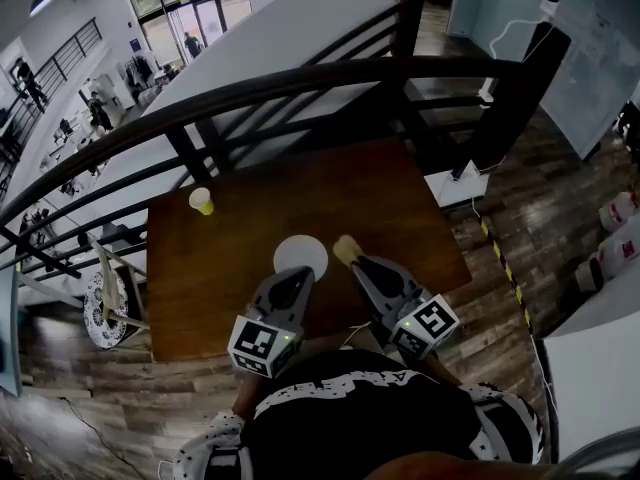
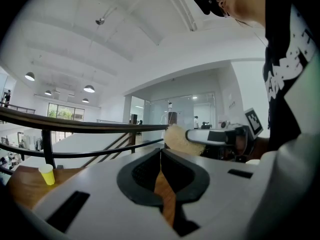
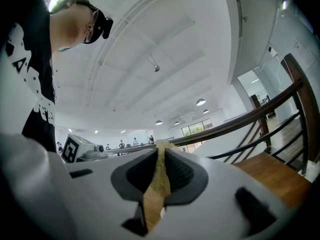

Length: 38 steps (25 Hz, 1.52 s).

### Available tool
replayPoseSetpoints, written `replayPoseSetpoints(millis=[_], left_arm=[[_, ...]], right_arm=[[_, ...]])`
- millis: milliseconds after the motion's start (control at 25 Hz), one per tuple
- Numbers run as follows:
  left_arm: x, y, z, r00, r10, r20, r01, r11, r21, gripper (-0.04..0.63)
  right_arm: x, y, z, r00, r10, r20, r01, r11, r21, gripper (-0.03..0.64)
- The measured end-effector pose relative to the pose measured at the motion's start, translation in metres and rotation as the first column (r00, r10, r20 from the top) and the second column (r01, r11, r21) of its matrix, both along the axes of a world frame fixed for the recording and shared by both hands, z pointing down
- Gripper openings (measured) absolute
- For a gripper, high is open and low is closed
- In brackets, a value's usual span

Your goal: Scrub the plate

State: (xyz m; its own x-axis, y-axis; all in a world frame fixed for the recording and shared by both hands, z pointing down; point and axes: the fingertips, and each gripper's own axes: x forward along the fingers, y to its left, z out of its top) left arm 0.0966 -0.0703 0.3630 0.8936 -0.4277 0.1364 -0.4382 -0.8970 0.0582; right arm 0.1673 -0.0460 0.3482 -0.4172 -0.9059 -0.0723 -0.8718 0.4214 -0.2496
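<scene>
Plate (image 1: 300, 255): middle of table (image 1: 385, 193), toward near edge. Right gripper (image 1: 358, 263) clamped on tan scrubber (image 1: 346, 249), just beside plate's right rim. Left gripper (image 1: 293, 278): jaws together, empty, at plate's near rim. Risk: unheld plate likely slides under scrubbing.

Mezzanine setting. A brown wooden bench (image 1: 400, 198) stands against a dark curved railing (image 1: 300, 76) spanning mid-frame. Wood-plank floor (image 1: 560, 198) with striped tape (image 1: 505, 268) lies at right. Glazed doors (image 1: 190, 13) occupy the upper left. Round pendant lamps (image 2: 89, 88) hang from a white ceiling (image 2: 125, 29).
</scene>
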Motion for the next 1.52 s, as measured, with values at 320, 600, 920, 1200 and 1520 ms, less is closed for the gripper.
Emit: replayPoseSetpoints(millis=[320, 600, 920, 1200, 1520], left_arm=[[-0.002, -0.004, 0.007, 0.998, -0.067, 0.013, 0.067, 0.998, -0.007, 0.014], [0.003, -0.002, 0.012, 0.993, -0.115, 0.018, 0.115, 0.993, -0.012, 0.015], [0.005, -0.002, 0.018, 0.986, -0.158, 0.044, 0.159, 0.987, -0.019, 0.014], [0.0, -0.007, 0.027, 0.984, -0.17, 0.051, 0.172, 0.984, -0.035, 0.014], [-0.019, -0.028, 0.033, 0.974, -0.221, 0.049, 0.222, 0.975, -0.019, 0.014]], right_arm=[[-0.002, -0.01, 0.009, 0.997, -0.072, 0.008, 0.072, 0.997, -0.009, 0.049], [0.003, -0.011, 0.014, 0.993, -0.116, 0.027, 0.116, 0.993, -0.011, 0.049], [0.009, -0.012, 0.023, 0.988, -0.151, 0.038, 0.152, 0.988, -0.023, 0.049], [0.005, -0.019, 0.036, 0.986, -0.167, 0.025, 0.168, 0.984, -0.054, 0.049], [-0.012, -0.039, 0.046, 0.977, -0.211, -0.006, 0.21, 0.975, -0.071, 0.049]])
